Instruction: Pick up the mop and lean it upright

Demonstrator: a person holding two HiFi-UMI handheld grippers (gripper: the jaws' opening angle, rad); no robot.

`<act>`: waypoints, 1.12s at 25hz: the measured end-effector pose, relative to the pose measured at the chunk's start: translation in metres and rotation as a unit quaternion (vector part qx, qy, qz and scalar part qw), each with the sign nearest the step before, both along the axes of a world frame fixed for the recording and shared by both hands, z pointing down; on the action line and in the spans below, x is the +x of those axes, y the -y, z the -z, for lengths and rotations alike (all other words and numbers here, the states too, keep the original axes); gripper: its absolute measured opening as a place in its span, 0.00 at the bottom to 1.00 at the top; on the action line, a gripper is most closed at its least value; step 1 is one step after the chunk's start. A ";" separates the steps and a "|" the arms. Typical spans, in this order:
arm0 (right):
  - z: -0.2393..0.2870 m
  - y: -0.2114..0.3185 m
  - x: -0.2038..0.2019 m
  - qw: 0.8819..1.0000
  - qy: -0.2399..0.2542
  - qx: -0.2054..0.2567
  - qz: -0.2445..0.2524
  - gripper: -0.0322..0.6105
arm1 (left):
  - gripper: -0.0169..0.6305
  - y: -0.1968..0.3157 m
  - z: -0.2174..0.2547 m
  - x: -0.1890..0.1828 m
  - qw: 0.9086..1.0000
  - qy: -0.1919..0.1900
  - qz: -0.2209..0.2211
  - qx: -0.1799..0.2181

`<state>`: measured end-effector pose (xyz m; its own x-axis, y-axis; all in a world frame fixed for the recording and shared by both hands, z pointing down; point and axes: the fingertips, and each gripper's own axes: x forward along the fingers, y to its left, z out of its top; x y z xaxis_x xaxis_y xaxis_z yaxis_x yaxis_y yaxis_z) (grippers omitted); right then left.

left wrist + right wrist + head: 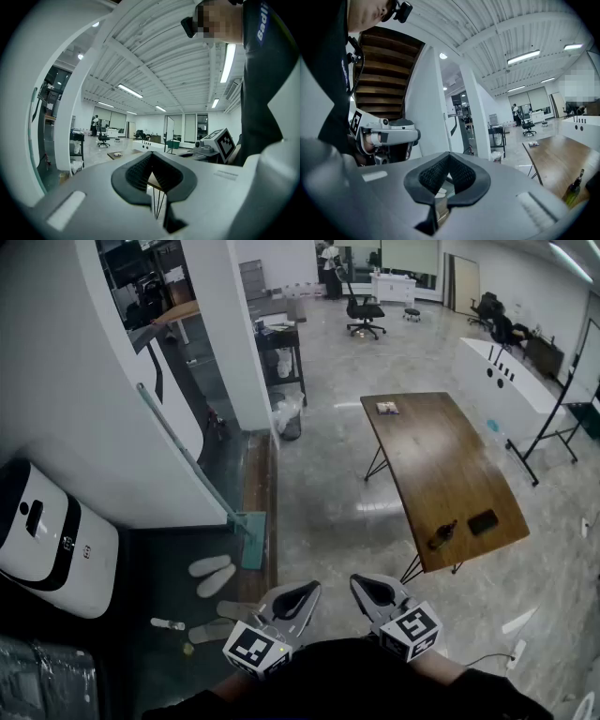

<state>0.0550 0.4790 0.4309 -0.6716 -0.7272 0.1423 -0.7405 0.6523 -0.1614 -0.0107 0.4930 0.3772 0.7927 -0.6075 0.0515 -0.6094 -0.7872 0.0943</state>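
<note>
Both grippers sit low in head view, close to my body, side by side. L gripper (292,601) is clenched: in its own view the dark ribbed pads (136,173) meet at the tips w/ nothing between them, only floor and table legs showing through the gap behind. R gripper (373,592) is likewise clenched, empty, pads (461,176) closed on each other in the R gripper view; it points approx. level, a touch down. Each gripper shows in the other's view, marker cube incl. The mop (187,457) is well apart from both, ahead and to the L: its teal head rests on the dark floor strip by the wooden step edge, and the long pale-green handle slants up and L, the top end against the white wall (84,409). So it stands leaned, neither gripper touching it. Just nearer me than the mop head lie two pale slippers (211,573). At far L, by the wall, a white appliance (42,535) w/ a black band. To the R stands a long wooden table (441,465); a small dark bottle (442,533) and a flat black item (483,521) sit near its near edge, a small booklet (387,408) near its far L corner. An office chair (364,310) is far back in the room.
</note>
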 end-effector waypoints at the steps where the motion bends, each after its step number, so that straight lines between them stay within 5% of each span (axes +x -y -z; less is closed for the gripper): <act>1: 0.001 -0.001 0.000 1.000 0.000 -0.003 0.000 0.05 | 0.06 0.000 -0.004 0.000 1.000 0.001 0.000 0.002; 28: -0.027 0.001 0.021 0.998 0.009 -0.055 0.033 0.06 | 0.06 0.006 -0.038 0.031 0.999 0.007 0.010 -0.041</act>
<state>0.0755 0.4777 0.4583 -0.7204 -0.6622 0.2060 -0.6931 0.6767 -0.2484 0.0207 0.4866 0.4154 0.7799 -0.6158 0.1121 -0.6259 -0.7655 0.1488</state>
